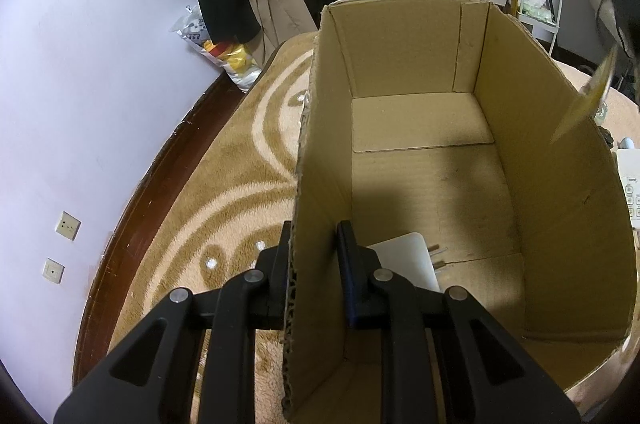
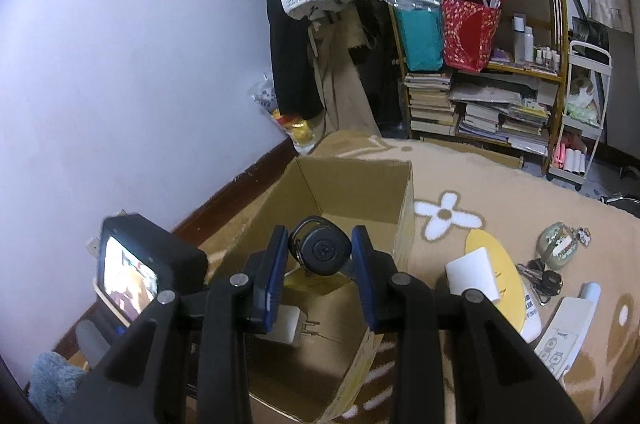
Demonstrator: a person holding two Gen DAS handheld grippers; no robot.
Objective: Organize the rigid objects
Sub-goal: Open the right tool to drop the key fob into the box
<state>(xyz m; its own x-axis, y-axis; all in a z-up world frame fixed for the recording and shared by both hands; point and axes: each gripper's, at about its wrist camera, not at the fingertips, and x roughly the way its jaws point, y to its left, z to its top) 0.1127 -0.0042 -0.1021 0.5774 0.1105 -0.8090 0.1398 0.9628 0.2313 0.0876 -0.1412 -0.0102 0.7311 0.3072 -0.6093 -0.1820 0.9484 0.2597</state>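
From the left wrist camera, the left gripper (image 1: 313,264) straddles the near-left wall of an open brown corrugated cardboard box (image 1: 552,183) that stands on a tan carpet with cream swirls (image 1: 240,151). One black finger is outside the wall and the other inside, and both look pressed against the cardboard, so the fingers are narrowed onto the wall itself. On the box floor, just beyond the inner finger, lies a white plug-in charger with two metal prongs (image 1: 408,260); the rest of the floor is bare cardboard. A white remote control with grey buttons (image 1: 631,183) lies on the carpet outside the right wall. A lilac wall (image 1: 80,63) runs along the left.

From the right wrist camera, the right gripper (image 2: 320,256) hangs above the same box, over its open top. Its blue-padded fingers are partly apart and hold a small black rounded-square device with a loop handle (image 2: 320,252) between them, each pad touching one side. The white charger shows below, on the box floor near the left finger. To the right of the box, on the carpet, sit a white rectangular block (image 2: 474,274) on a yellow round disc (image 2: 508,276), a bunch of keys (image 2: 542,278), and the white remote. A wooden shelf of books and bags (image 2: 480,83) stands at the back.
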